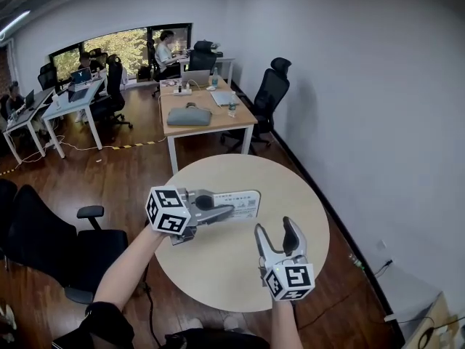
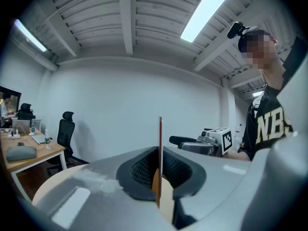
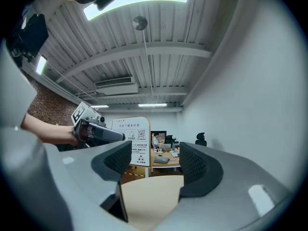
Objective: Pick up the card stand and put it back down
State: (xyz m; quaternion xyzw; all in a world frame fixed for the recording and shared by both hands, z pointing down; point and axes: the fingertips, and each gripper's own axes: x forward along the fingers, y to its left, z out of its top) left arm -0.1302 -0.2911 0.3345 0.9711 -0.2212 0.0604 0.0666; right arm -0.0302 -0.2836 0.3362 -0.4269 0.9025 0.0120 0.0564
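The card stand (image 1: 236, 203) is a white printed card with a wooden edge, upright over the round table (image 1: 218, 278). My left gripper (image 1: 227, 211) is shut on its left side. In the left gripper view the card stand (image 2: 160, 143) shows edge-on as a thin line pinched between the dark pads of the left gripper (image 2: 160, 171). My right gripper (image 1: 282, 233) hovers over the table's near right part, open, with nothing between its fingers. The right gripper view looks past the right gripper (image 3: 151, 165) at the card stand (image 3: 132, 141) face-on. Whether its base touches the table I cannot tell.
A wooden desk (image 1: 218, 118) with a grey bag and laptop stands behind the round table. Black office chairs (image 1: 265, 100) stand at the right wall and at the near left (image 1: 51, 246). People sit at desks by the far windows. A white wall runs along the right.
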